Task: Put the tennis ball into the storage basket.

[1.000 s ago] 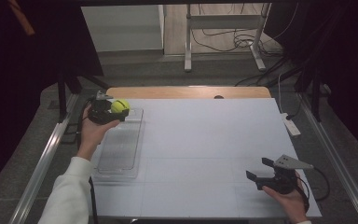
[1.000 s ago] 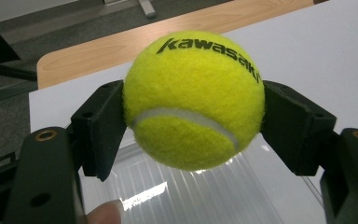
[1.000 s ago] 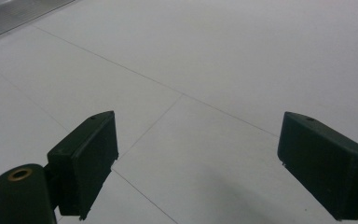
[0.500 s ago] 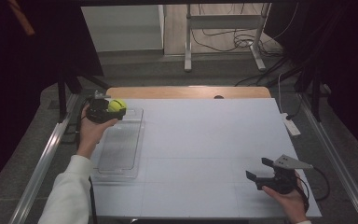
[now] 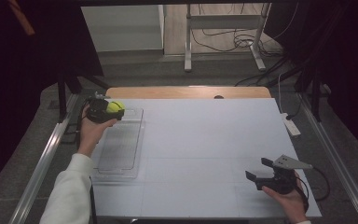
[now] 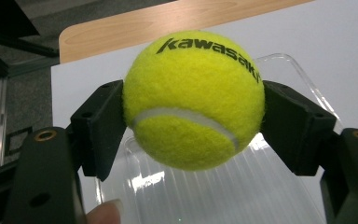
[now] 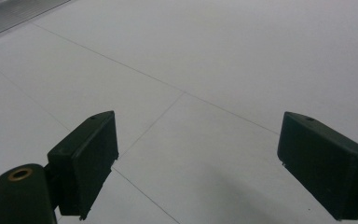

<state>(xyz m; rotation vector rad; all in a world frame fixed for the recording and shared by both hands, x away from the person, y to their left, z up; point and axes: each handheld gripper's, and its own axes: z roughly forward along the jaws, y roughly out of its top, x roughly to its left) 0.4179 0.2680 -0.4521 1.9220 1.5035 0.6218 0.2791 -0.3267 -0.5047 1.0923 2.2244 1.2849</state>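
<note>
At about ten o'clock on the white surface (image 5: pixel 205 140), the left gripper (image 5: pixel 103 111) is holding a yellow ball (image 5: pixel 115 107). Its two black jaws are pressing on the ball from both sides, so they are part way closed around it. In the left gripper view the ball (image 6: pixel 194 99) is sitting between the jaws, and black letters are running across its top. A white line is curving over its fuzzy skin. A fingertip (image 6: pixel 105 213) is peeking in at the bottom edge of that view.

Under the ball, a clear tray (image 5: pixel 120 142) is lying flat on the surface, along its left side from nine to ten o'clock. The ball is hanging over the far end of the tray and is not touching it. In the left gripper view the tray (image 6: pixel 233 191) is shining, with thin ribs running along its floor.

The left hand (image 5: pixel 93 130) is reaching out from a white sleeve (image 5: pixel 70 196) to carry this gripper.

Down at about five o'clock, the right gripper (image 5: pixel 257 171) is resting low near the front edge, well apart from the tray. Its jaws are standing wide open with nothing between them. The right hand (image 5: pixel 289 198) is gripping it from behind. In the right gripper view its jaws are pointing over the bare white surface (image 7: pixel 205 70), where thin lines are crossing.
</note>
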